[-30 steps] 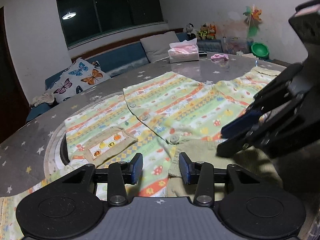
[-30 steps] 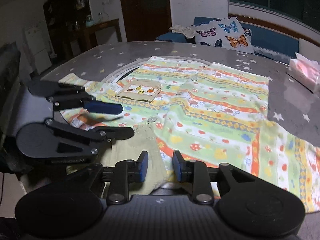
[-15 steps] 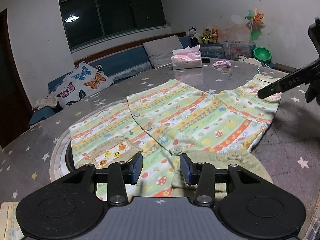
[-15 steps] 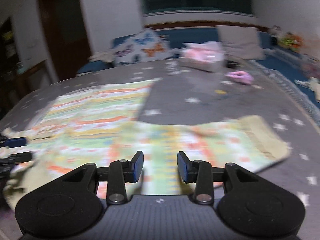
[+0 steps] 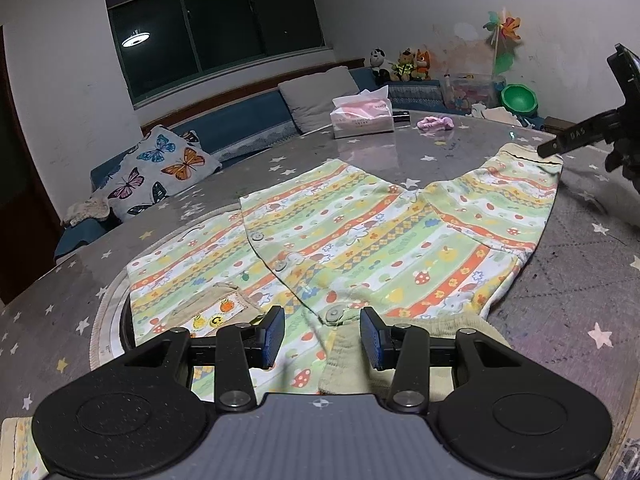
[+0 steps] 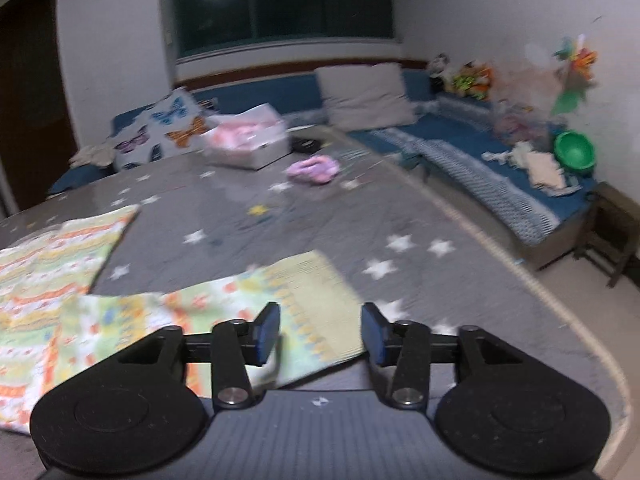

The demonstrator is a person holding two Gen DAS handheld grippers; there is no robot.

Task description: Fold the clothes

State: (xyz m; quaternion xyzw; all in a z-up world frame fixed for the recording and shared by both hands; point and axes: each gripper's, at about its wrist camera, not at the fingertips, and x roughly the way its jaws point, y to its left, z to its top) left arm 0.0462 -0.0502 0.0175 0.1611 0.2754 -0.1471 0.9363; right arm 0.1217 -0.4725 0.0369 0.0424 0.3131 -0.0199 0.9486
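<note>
Our left gripper (image 5: 322, 334) gapes wide over the striped shirt (image 5: 360, 240) hem; our right gripper (image 6: 320, 334) gapes too, above its sleeve cuff (image 6: 316, 300). Beyond lie a tissue box (image 5: 362, 120) and pink cloth (image 5: 435, 122) — well apart. The shirt lies flat on the starred table (image 5: 580, 272), sleeve stretched rightward.

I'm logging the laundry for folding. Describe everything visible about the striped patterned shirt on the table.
The shirt is soft, cotton-looking fabric, striped green, yellow, orange and white with small fruit and mushroom prints. It lies spread flat, front up, on the grey starred table. It has a buttoned placket, a beige printed chest pocket, a beige collar nearest the left gripper, and one sleeve stretched out under the right gripper. Neither gripper grips it.
</note>
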